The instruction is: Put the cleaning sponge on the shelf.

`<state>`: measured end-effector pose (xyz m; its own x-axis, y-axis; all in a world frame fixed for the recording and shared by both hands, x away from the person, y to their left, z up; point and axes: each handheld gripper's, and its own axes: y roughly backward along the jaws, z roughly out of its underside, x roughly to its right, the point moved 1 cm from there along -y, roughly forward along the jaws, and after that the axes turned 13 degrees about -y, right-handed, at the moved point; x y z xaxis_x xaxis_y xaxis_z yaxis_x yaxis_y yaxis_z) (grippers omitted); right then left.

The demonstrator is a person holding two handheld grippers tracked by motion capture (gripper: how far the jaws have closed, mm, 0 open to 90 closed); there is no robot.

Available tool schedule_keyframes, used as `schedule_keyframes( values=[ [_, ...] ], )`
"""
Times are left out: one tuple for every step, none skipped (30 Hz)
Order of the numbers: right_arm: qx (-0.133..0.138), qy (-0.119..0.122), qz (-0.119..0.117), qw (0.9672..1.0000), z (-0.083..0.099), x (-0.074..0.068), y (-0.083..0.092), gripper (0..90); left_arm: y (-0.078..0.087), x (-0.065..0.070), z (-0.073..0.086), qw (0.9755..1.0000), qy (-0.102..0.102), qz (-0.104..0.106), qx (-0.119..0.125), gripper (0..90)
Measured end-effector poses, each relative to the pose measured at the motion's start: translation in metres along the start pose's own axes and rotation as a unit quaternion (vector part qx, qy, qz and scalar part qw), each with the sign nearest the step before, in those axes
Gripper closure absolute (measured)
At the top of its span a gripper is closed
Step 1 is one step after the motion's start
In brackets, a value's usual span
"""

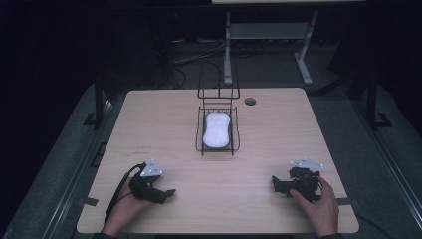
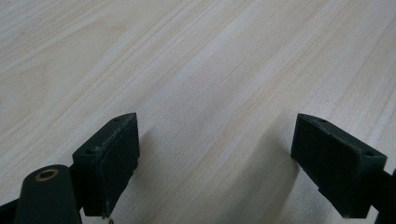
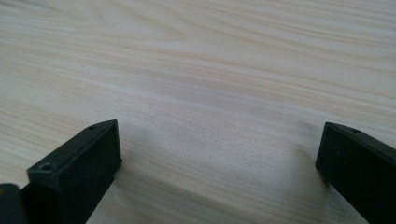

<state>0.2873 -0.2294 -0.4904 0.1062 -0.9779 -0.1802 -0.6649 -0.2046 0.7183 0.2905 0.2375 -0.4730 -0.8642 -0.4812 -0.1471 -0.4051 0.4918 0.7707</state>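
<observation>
A white oblong bar, perhaps soap (image 1: 216,130), lies in a black wire basket (image 1: 201,142) at the middle of the wooden table (image 1: 164,119). My left gripper (image 1: 168,194) rests low on the table near the front left, held by a hand, with its jaws spread wide and only bare wood between them (image 2: 215,140). My right gripper (image 1: 275,185) rests near the front right in the other hand. Its jaws also stand wide apart over bare wood (image 3: 219,149). Both grippers sit well short of the basket.
A taller black wire frame (image 1: 218,79) rises behind the basket. A round cable hole (image 1: 250,101) lies near the far edge. Beyond the table stand a white desk leg frame (image 1: 228,50) and cables on a dark floor.
</observation>
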Motion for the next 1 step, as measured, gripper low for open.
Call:
schedule_keyframes(
  values=[
    [0.000,0.000,0.000,1.0000,0.0000,0.0000,0.0000,0.0,0.0000,0.0000,0.0000,1.0000,0.000,0.000,0.000,14.5]
  ],
)
